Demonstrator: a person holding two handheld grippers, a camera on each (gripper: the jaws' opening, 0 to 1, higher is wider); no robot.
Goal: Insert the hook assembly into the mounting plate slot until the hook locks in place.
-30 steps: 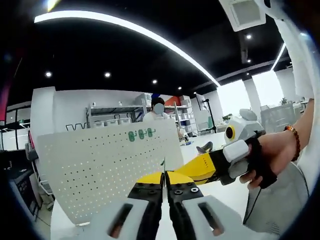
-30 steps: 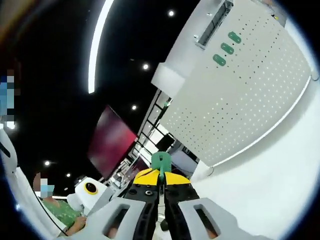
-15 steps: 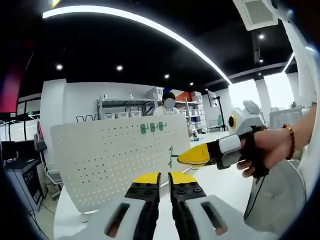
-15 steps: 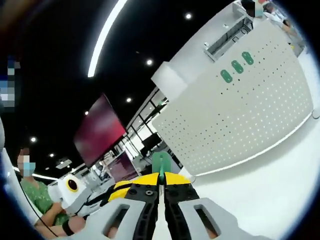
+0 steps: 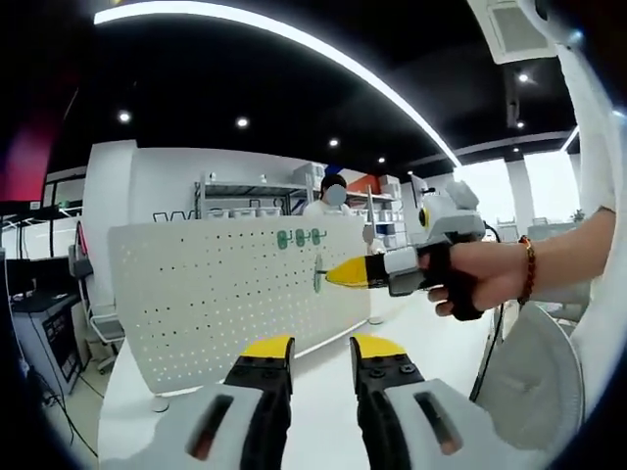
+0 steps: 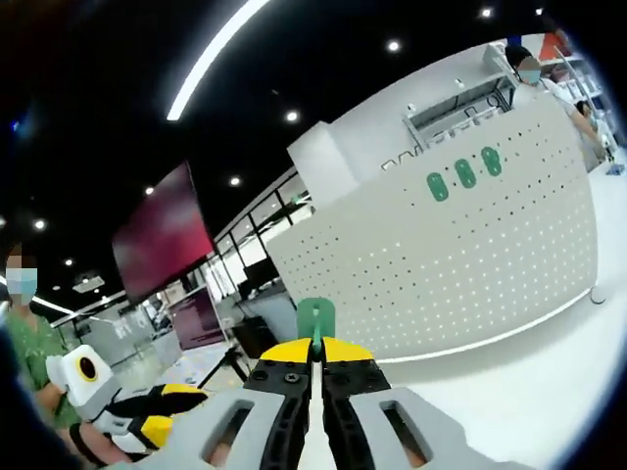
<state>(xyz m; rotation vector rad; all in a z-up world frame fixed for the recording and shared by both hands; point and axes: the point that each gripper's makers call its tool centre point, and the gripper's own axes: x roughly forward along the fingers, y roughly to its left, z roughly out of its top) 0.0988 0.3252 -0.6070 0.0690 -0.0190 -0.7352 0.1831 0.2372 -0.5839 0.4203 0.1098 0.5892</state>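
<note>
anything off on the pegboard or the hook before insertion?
Nothing stands out. The pegboard stands upright on the white table, three green hooks seated in a row near its top. The right gripper holds a fourth green hook straight; left gripper is open.

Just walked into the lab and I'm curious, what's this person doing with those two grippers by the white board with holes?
A person is fitting a green hook onto a white pegboard standing on a white table. The right gripper is shut on the hook and points it at the board, with the tip near the panel in the left gripper view. The left gripper hangs open, holding nothing. Three green hooks already sit near the board's top edge.
</note>
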